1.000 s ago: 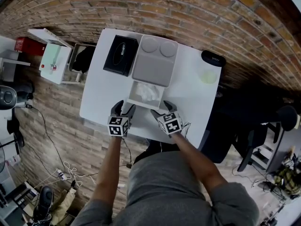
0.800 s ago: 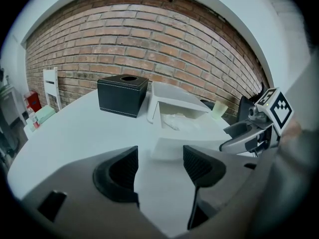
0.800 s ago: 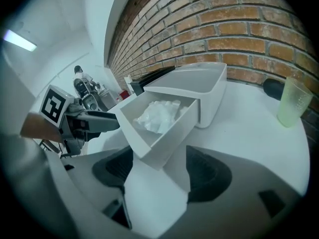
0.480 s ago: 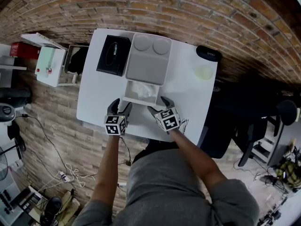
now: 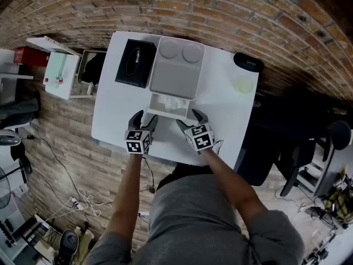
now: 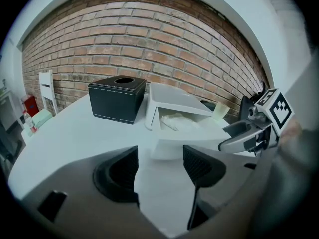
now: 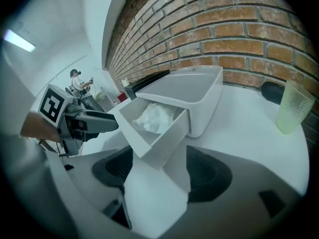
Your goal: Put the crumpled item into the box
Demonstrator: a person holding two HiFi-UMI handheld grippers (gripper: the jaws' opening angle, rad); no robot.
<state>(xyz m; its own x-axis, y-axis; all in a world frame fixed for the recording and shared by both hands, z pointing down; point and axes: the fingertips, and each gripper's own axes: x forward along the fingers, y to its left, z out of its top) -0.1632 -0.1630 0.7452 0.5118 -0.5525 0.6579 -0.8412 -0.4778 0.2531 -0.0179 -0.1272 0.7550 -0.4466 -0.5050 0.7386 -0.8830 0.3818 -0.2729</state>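
The worktop point(image 5: 110, 115) is smooth, matt white. The box point(image 5: 176, 76) is matt grey plastic; the crumpled item point(image 7: 155, 117) is perhaps thin white paper. The brick wall point(image 5: 220, 10) is rough.

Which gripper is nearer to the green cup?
Right. The right gripper is at the open drawer, on the side toward the cup; the left gripper is across the drawer, farther away.

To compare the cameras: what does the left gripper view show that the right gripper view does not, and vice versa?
Only the left gripper view: the right claw from the side, and the opening in the black tissue box. Only the right gripper view: the left claw and a distant person. Both: the open drawer holding the crumpled tissue, the pale green cup, the brick wall.
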